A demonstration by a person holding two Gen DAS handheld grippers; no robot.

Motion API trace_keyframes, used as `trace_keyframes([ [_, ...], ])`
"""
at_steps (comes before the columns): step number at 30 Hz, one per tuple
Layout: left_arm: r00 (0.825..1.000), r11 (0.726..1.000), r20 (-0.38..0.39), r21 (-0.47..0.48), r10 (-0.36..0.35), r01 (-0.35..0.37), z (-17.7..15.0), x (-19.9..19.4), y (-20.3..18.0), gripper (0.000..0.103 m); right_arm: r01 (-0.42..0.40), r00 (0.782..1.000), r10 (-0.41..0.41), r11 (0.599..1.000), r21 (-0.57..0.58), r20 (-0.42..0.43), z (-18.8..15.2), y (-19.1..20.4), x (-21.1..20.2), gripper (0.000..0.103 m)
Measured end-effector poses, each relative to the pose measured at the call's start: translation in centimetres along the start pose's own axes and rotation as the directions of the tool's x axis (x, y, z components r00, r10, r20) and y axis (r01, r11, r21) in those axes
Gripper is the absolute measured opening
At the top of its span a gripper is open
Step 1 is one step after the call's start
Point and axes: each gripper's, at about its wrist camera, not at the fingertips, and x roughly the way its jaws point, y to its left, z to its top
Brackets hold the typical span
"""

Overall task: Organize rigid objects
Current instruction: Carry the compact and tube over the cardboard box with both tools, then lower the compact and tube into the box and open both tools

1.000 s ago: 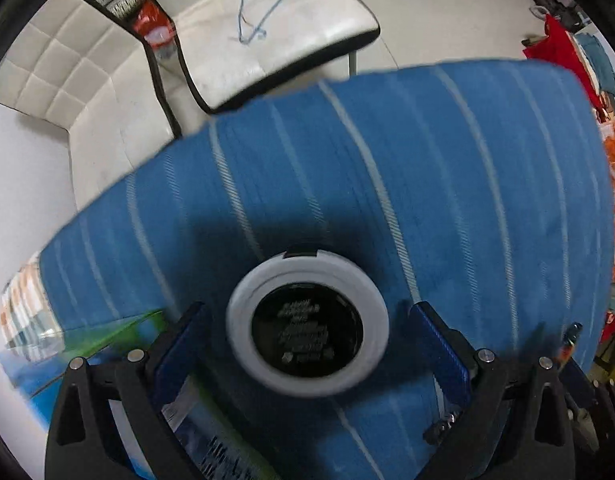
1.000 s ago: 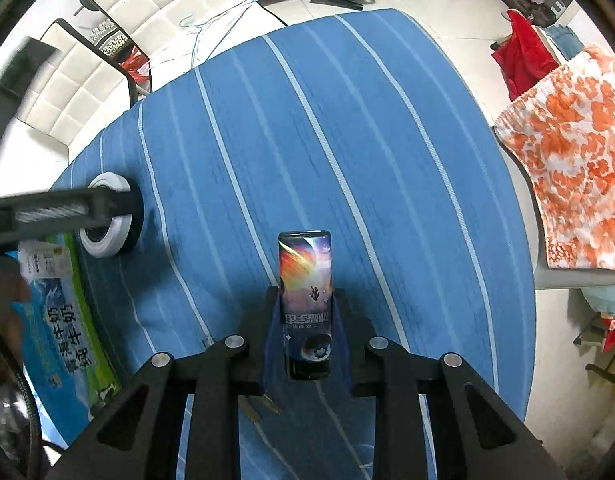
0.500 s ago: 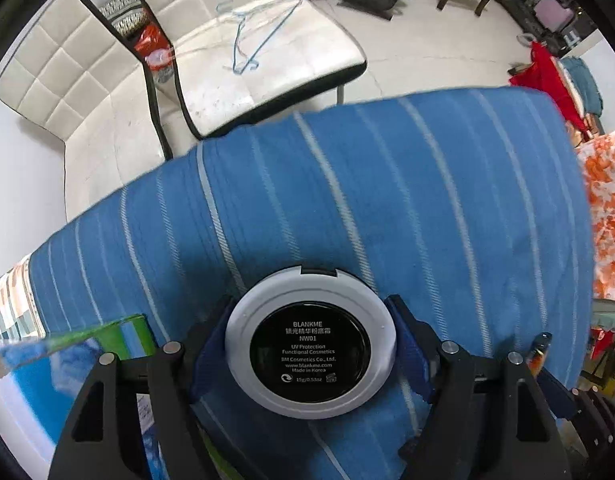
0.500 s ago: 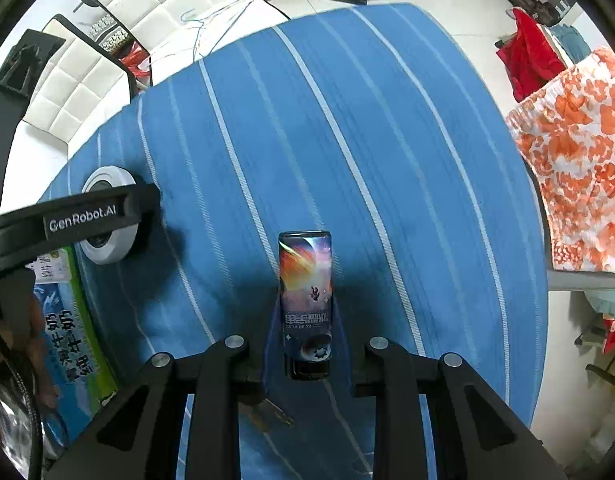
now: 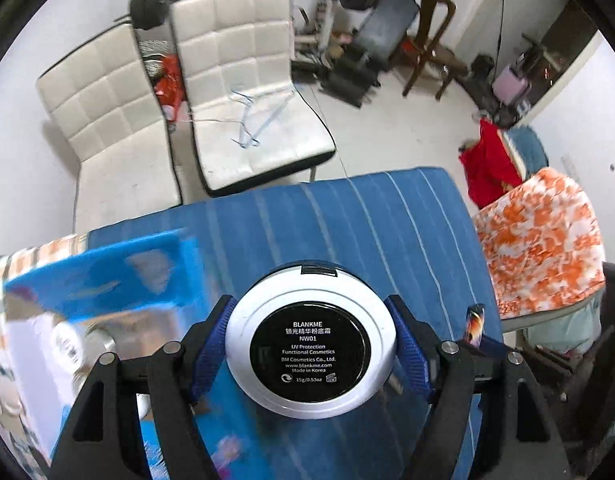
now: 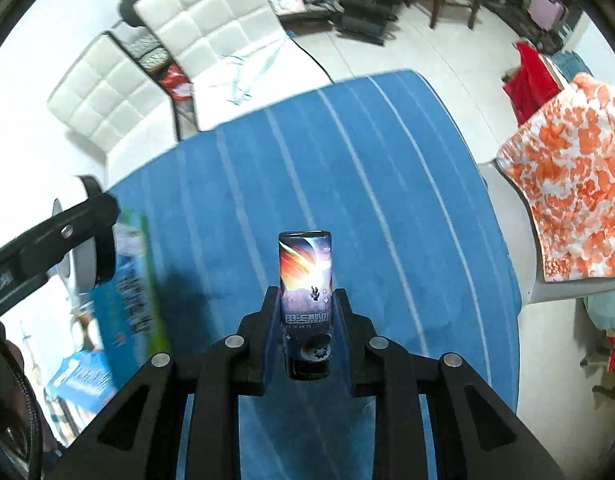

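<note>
Evidently both items were lifted but neither placed, so the sorting looked only partly done. The left tool [image 5: 309, 346] was clamped on the round white cosmetic compact with a black label [image 5: 309, 344], held clear above the blue striped cloth-covered surface [image 5: 347, 232], near the blue printed carton [image 5: 103, 280] at its left edge. The right tool [image 6: 306, 326] gripped the small galaxy-print rectangular tin [image 6: 305, 280] upright over the middle of that surface, both tools angled down.

Compact [image 5: 309, 344] between left fingers [image 5: 213, 344], above table [image 5: 387, 232]; chairs [image 5: 243, 92] behind.
</note>
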Motion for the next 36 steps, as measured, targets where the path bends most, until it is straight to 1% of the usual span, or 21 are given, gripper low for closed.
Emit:
trace_keyframes([
  [3, 1.0, 0.999, 0.022, -0.048, 0.009, -0.008, -2.2, -3.0, 4.3, 0.073, -0.053, 0.998, 0.054, 0.998, -0.039, 0.013, -1.7, 3.0, -1.8, 0.027],
  [4, 0.999, 0.997, 0.026, -0.068, 0.023, -0.021, -3.2, -4.1, 6.1, 0.073, -0.079, 0.997, 0.08, 0.995, -0.057, 0.013, -2.4, 4.5, -2.2, 0.027],
  [5, 0.999, 0.996, 0.025, -0.083, 0.039, -0.037, -4.1, -5.2, 7.1, 0.073, -0.096, 0.995, 0.097, 0.993, -0.071, 0.01, -2.8, 5.8, -2.5, 0.027],
  [6, 0.998, 0.993, 0.027, -0.104, 0.051, -0.048, -5.1, -6.0, 8.7, 0.073, -0.122, 0.992, 0.123, 0.988, -0.096, 0.0, -3.5, 7.7, -2.6, 0.027],
  [8, 0.997, 0.985, 0.018, -0.154, 0.075, -0.071, -7.0, -6.9, 12.1, 0.073, -0.149, 0.989, 0.149, 0.98, -0.131, -0.016, -4.4, 10.4, -2.5, 0.027],
  [9, 0.996, 0.98, 0.009, -0.18, 0.085, -0.082, -7.9, -7.0, 13.7, 0.073, -0.164, 0.986, 0.161, 0.972, -0.165, -0.032, -5.1, 12.7, -2.1, 0.027],
  [12, 0.994, 0.962, -0.033, -0.253, 0.1, -0.105, -10.6, -6.6, 18.0, 0.073, -0.189, 0.981, 0.177, 0.956, -0.223, -0.073, -6.4, 17.3, -0.7, 0.027],
  [14, 0.993, 0.951, -0.062, -0.286, 0.105, -0.119, -12.2, -5.8, 20.5, 0.073, -0.196, 0.979, 0.173, 0.945, -0.263, -0.108, -7.5, 20.7, 1.1, 0.027],
  [17, 0.989, 0.94, -0.108, -0.315, 0.101, -0.13, -13.9, -4.0, 23.4, 0.073, -0.192, 0.977, 0.151, 0.935, -0.298, -0.154, -8.7, 24.0, 3.8, 0.027],
  [20, 0.981, 0.933, -0.151, -0.318, 0.125, -0.168, -15.3, -2.2, 25.6, 0.073, -0.164, 0.979, 0.113, 0.932, -0.325, -0.172, -9.3, 26.2, 6.0, 0.027],
  [22, 0.973, 0.927, -0.186, -0.322, 0.139, -0.194, -15.8, -0.6, 27.1, 0.073, -0.158, 0.976, 0.097, 0.931, -0.328, -0.194, -9.6, 27.4, 7.5, 0.027],
  [24, 0.966, 0.928, -0.205, -0.306, 0.156, -0.215, -16.2, 0.2, 27.8, 0.073, -0.148, 0.976, 0.082, 0.929, -0.339, -0.202, -9.6, 28.2, 8.9, 0.027],
  [27, 0.951, 0.932, -0.242, -0.262, 0.19, -0.253, -16.6, 1.5, 28.2, 0.073, -0.148, 0.971, 0.072, 0.927, -0.343, -0.227, -9.6, 29.7, 10.7, 0.027],
  [31, 0.94, 0.935, -0.273, -0.228, 0.205, -0.27, -17.0, 2.8, 28.4, 0.073, -0.144, 0.969, 0.061, 0.926, -0.348, -0.24, -9.9, 31.3, 12.7, 0.027],
  [33, 0.935, 0.935, -0.281, -0.215, 0.217, -0.282, -17.0, 3.0, 28.2, 0.073, -0.14, 0.968, 0.055, 0.928, -0.345, -0.244, -10.0, 31.5, 13.5, 0.027],
  [36, 0.928, 0.938, -0.296, -0.192, 0.225, -0.288, -17.0, 3.4, 27.9, 0.073, -0.107, 0.975, 0.036, 0.94, -0.323, -0.219, -9.8, 30.7, 13.9, 0.027],
])
